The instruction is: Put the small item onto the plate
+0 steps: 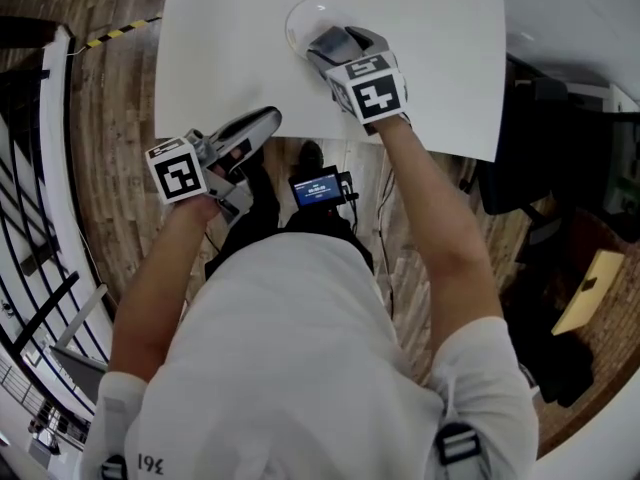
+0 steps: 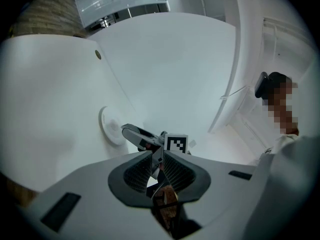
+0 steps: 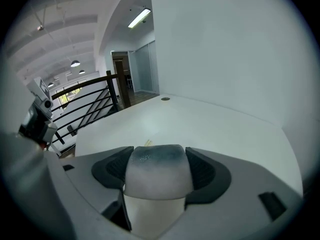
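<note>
A white round plate (image 1: 300, 20) lies at the far side of the white table (image 1: 220, 58). My right gripper (image 1: 328, 40) hangs at the plate's near right rim, shut on the small item (image 3: 159, 176), a pale grey rounded piece that fills the gap between its pads. In the head view the item is hidden by the jaws. The left gripper view shows the plate (image 2: 111, 126) with the right gripper (image 2: 142, 135) beside it. My left gripper (image 1: 262, 123) is at the table's front edge, clear of the plate, its jaws together with nothing visible between them (image 2: 157, 163).
A small lit screen (image 1: 318, 188) stands on the wooden floor below the table's front edge. A dark railing (image 1: 40, 258) runs along the left, and black chairs (image 1: 530, 138) stand to the right. A round grommet (image 3: 165, 98) marks the tabletop further out.
</note>
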